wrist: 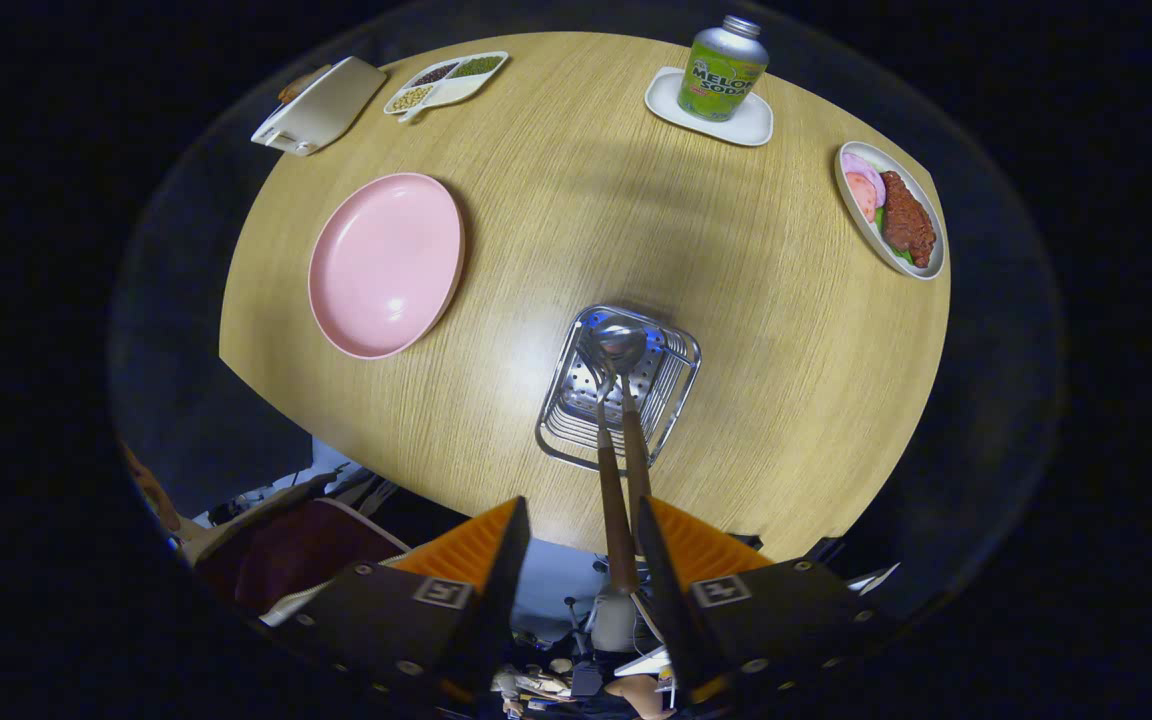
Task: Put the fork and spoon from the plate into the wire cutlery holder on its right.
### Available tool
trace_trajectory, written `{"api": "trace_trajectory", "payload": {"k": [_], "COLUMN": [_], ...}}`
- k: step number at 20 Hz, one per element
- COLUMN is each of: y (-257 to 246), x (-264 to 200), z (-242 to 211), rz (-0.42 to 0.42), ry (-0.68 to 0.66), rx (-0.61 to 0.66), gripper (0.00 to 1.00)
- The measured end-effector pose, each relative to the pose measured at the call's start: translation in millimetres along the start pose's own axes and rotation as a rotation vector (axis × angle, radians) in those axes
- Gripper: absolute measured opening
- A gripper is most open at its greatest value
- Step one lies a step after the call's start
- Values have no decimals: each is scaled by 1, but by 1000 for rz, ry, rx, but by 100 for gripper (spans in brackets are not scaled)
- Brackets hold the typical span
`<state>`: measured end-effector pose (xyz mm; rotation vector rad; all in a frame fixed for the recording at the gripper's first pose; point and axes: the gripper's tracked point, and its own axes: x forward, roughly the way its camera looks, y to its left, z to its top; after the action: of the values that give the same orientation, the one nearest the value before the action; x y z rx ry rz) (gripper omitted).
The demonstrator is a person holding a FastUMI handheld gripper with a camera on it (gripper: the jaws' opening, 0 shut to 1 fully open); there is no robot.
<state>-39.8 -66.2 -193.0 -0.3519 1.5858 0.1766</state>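
The wire cutlery holder [674, 372] stands on the wooden table, just ahead of my fingers and to the right of the pink plate [386, 265]. The plate's surface is bare. Both the spoon [619, 343] and the fork [598, 385] are in the holder, heads down. Their brown wooden handles [614, 500] rise side by side toward me. My gripper [583, 510] hovers above the holder, open. The handles pass through the gap close to the right finger [658, 540], and the left finger stands well clear of them.
At the far side are a green soda can [722, 68] on a white tray [754, 128], a divided dish of beans [444, 82] and a beige box [321, 105]. A plate of food [891, 210] lies far right. The table's near edge [456, 510] runs just under my fingers.
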Motion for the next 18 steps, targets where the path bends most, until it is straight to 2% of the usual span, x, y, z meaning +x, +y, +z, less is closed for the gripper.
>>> {"api": "trace_trajectory", "payload": {"k": [1,9,11,14,18], "y": [-1,2,-2,-14,10], "x": [-1,-40,-55,-83,-117], "z": [6,21,31,48,46], "rz": [-1,53,57,3,48], "ry": [-31,-261,-339,-512,-638], "rx": [3,27,42,89,49], "gripper": [100,100,100,100,100]}}
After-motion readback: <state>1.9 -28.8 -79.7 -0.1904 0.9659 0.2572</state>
